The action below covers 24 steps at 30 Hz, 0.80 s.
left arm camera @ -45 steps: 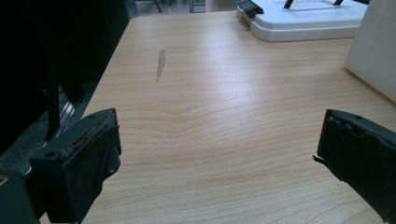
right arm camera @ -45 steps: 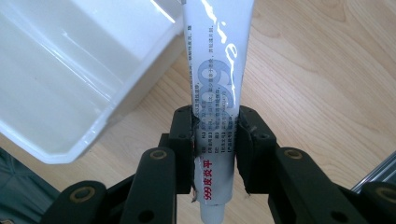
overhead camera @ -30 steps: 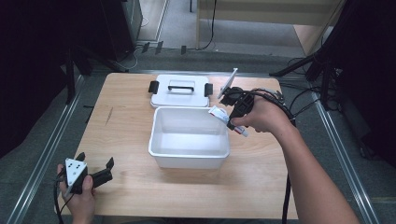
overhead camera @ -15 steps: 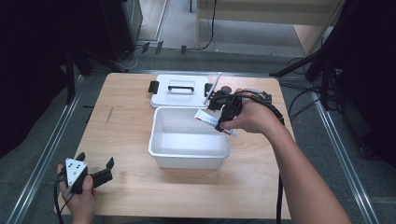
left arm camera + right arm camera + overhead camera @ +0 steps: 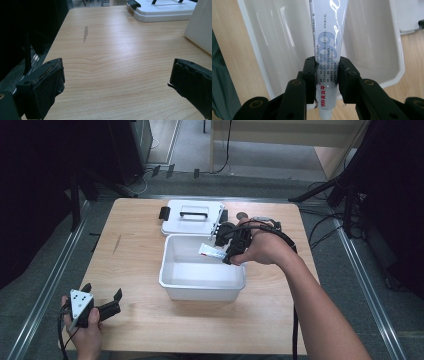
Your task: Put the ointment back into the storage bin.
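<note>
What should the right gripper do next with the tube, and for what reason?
Probably lower it a little and open the jaws. The right gripper is shut on the tube, which hangs over the open white bin, not yet resting on its bottom.

Light wooden table (image 5: pixel 135 250) with a grey smear near its left side, open white plastic tub (image 5: pixel 200 282) at centre, white lid (image 5: pixel 192 217) with black latches flat just beyond it
</note>
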Each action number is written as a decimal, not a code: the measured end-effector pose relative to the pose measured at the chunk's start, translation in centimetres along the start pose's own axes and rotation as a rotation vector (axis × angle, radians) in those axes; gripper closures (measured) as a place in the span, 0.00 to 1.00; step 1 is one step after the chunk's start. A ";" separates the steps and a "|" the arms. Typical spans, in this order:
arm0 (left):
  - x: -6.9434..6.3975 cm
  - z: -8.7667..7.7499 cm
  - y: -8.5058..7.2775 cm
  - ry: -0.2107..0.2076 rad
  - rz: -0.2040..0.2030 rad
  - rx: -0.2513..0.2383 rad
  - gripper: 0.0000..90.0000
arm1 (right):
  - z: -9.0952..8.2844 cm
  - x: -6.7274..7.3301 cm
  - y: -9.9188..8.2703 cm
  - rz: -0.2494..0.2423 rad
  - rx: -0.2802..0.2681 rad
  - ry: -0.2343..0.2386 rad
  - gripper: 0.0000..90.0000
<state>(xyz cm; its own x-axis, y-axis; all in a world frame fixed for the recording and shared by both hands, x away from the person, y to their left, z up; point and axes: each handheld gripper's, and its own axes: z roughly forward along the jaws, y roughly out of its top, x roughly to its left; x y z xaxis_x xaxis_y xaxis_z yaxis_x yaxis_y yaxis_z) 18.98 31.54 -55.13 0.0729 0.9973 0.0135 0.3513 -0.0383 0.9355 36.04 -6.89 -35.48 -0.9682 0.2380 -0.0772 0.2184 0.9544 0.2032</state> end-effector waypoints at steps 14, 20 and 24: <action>0.0 0.0 0.0 -0.001 0.000 0.002 0.00 | 1.5 0.4 0.8 -0.093 0.014 0.009 0.78; 0.0 0.0 0.0 -0.002 0.000 0.003 0.00 | 2.1 0.4 0.9 -0.100 0.021 0.017 0.78; 0.0 0.0 0.0 -0.002 -0.002 0.002 0.00 | 2.8 0.4 0.9 -0.114 0.036 0.028 0.78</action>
<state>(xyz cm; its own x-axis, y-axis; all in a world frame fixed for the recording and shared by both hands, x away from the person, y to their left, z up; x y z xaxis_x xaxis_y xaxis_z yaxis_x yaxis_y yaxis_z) 18.97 31.59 -55.12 0.0743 0.9972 0.0111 0.3536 -0.0368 0.9347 36.15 -5.43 -38.07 -0.9898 0.1234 -0.0708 0.1108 0.9809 0.1599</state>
